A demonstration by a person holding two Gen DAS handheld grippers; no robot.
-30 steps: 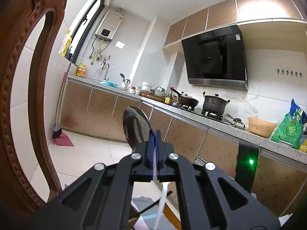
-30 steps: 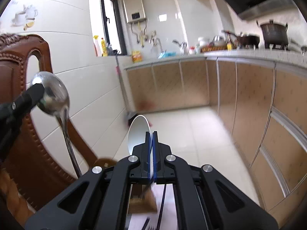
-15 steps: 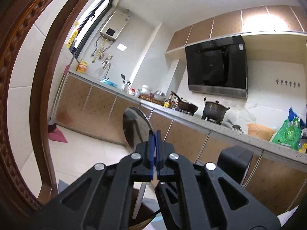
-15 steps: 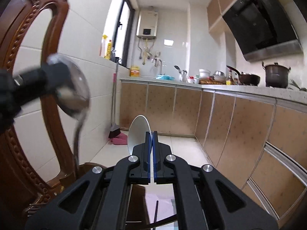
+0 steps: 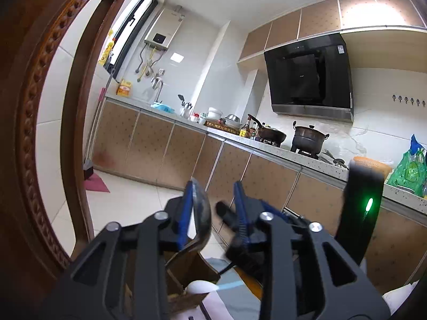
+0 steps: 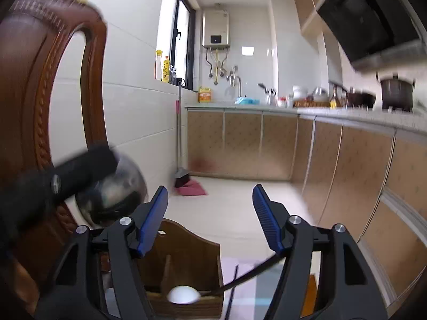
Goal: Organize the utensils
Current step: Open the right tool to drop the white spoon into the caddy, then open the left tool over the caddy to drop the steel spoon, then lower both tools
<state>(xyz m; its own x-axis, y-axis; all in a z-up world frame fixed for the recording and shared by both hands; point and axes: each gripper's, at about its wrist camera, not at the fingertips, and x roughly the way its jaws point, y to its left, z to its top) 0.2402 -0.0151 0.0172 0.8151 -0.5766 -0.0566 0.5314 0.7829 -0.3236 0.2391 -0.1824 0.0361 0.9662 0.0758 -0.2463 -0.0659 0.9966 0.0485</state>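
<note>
My left gripper (image 5: pixel 213 200) is open; a metal spoon (image 5: pixel 201 213) leans against its left finger, handle pointing down into a brown wooden utensil holder (image 5: pixel 186 274). My right gripper (image 6: pixel 209 208) is open and empty above the same holder (image 6: pixel 184 256). A white spoon (image 6: pixel 183 294) lies in the holder, its bowl at the front wall; it also shows in the left wrist view (image 5: pixel 201 286). In the right wrist view the left gripper (image 6: pixel 80 170) and the metal spoon's bowl (image 6: pixel 114 194) are blurred at the left, beside the holder.
A carved wooden chair back (image 5: pixel 40 133) stands close on the left, also in the right wrist view (image 6: pixel 34 93). Black chopsticks (image 6: pixel 240 280) lie on a cloth by the holder. A kitchen counter (image 5: pixel 267 146) with pots runs along the right.
Both grippers opened. The white spoon dropped from the right gripper into the holder. The metal spoon slid down in the left gripper, which moved lower toward the holder.
</note>
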